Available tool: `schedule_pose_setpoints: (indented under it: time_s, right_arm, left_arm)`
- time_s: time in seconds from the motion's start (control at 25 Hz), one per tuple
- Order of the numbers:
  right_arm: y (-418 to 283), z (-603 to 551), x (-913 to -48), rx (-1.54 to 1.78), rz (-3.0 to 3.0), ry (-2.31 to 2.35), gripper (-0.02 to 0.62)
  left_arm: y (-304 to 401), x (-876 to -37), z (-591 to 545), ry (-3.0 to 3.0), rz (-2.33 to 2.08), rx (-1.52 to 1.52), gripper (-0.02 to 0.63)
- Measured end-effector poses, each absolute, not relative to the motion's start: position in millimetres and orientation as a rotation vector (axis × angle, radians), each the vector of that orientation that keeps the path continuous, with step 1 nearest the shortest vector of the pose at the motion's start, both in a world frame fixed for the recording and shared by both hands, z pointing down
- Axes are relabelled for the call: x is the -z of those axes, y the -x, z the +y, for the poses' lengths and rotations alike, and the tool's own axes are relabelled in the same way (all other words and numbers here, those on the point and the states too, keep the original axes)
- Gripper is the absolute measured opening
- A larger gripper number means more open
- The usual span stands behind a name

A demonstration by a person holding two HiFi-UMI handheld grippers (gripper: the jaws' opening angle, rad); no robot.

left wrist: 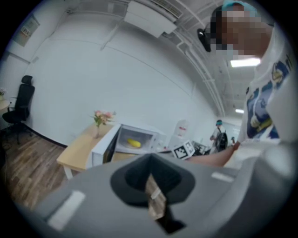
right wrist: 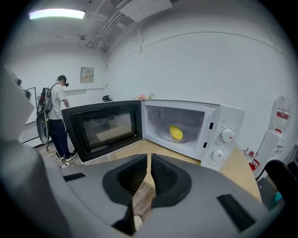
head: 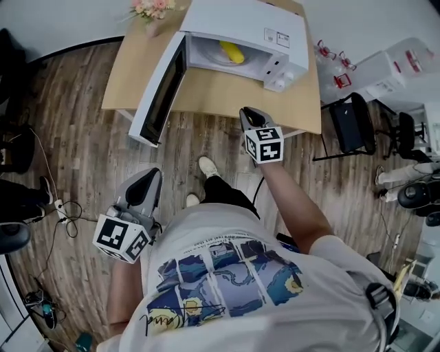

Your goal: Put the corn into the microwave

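Note:
The yellow corn (head: 232,51) lies inside the white microwave (head: 275,34), on its glass plate. The microwave door (head: 161,93) hangs wide open to the left. My right gripper (head: 251,113) hovers in front of the table edge, short of the microwave, shut with nothing between its jaws. In the right gripper view the corn (right wrist: 175,132) shows past the closed right gripper (right wrist: 149,160). My left gripper (head: 148,180) is held low beside the person's body over the floor, shut and empty. The left gripper view shows the corn (left wrist: 133,143) far off beyond the left gripper (left wrist: 150,173).
The microwave stands on a light wooden table (head: 137,69) with a vase of pink flowers (head: 152,12) at its back left corner. A black chair (head: 352,124) stands right of the table. Cables (head: 62,213) lie on the wood floor at left. Another person (right wrist: 56,116) stands beyond the door.

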State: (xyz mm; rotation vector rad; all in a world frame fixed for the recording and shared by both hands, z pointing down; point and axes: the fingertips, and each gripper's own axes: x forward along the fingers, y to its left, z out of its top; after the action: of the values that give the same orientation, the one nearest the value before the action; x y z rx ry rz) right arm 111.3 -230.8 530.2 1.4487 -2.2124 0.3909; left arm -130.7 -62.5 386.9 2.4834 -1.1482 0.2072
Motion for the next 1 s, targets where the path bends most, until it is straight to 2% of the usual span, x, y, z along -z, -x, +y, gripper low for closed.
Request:
schedule_pose_setpoints:
  time_s: [0.48,1.0]
  right_arm:
    - [-92.7,-111.3,-495.8,-0.374,-2.286,-1.321,0.011]
    - [-40.7,-42.9,-457.5,-0.275,-2.394,-1.138,0.009]
  left_arm:
    - [112.9,-413.3,-27.2,-2.542,-1.045,-0.255,0.006]
    - [124.8,-419.0,0.1,-2.546,-1.036,-0.248,0.006]
